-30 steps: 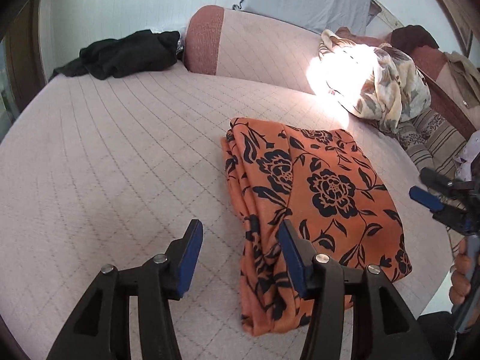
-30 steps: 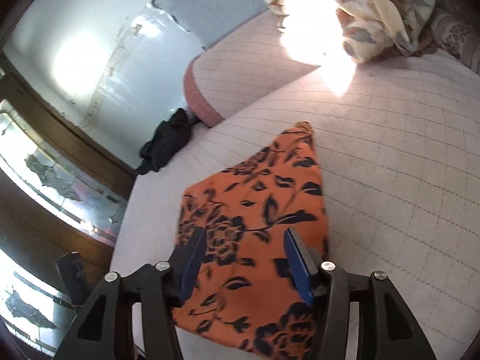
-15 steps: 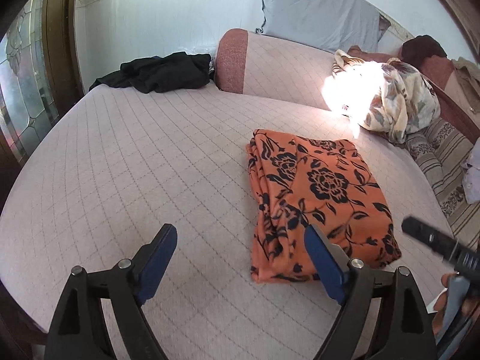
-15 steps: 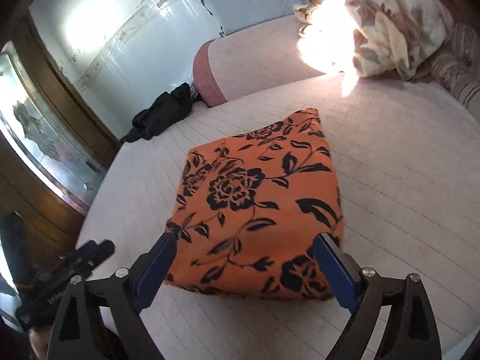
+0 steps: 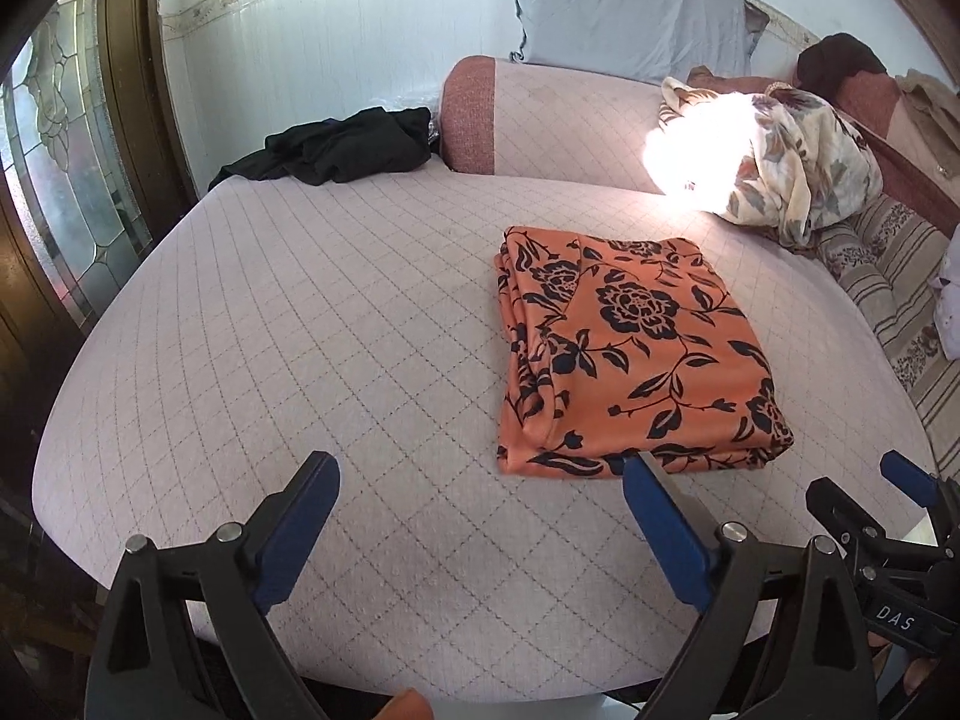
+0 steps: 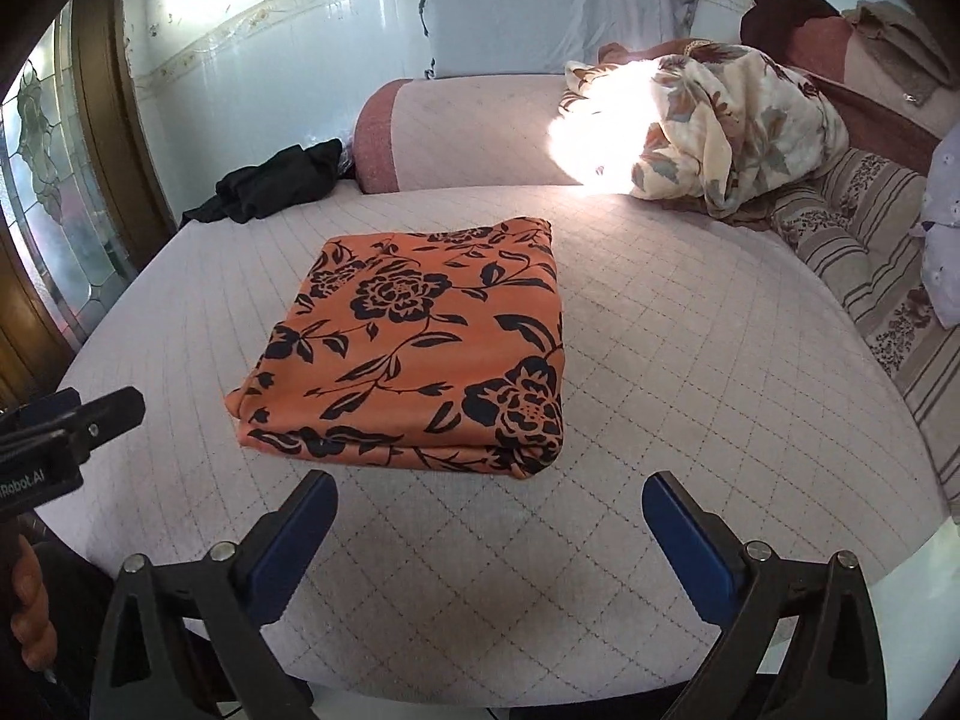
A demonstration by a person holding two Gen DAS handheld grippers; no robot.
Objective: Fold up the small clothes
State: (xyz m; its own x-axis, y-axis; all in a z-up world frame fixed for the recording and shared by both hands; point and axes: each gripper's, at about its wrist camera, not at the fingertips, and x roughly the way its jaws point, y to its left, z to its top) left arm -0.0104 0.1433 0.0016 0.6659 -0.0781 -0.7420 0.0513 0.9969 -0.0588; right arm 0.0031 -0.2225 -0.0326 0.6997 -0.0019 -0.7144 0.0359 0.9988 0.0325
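Observation:
An orange garment with a black flower print [image 5: 630, 348] lies folded into a neat rectangle on the pink quilted bed [image 5: 336, 348]; it also shows in the right wrist view [image 6: 420, 348]. My left gripper [image 5: 480, 516] is open and empty, held above the bed's near edge, short of the garment. My right gripper [image 6: 489, 534] is open and empty, also back from the garment's near edge. The right gripper shows at the lower right of the left wrist view [image 5: 870, 510]. The left gripper shows at the left edge of the right wrist view [image 6: 72, 420].
A black garment [image 5: 336, 147] lies crumpled at the far left of the bed. A floral cloth bundle [image 5: 780, 174] sits at the far right in a sun patch. A pink bolster [image 5: 540, 114] and grey pillow [image 5: 624, 6] lie behind. A striped cushion [image 6: 870, 276] borders the right.
Both grippers have opened wide and pulled back from the folded orange garment toward the bed's near edge. The garment lies flat and let go.

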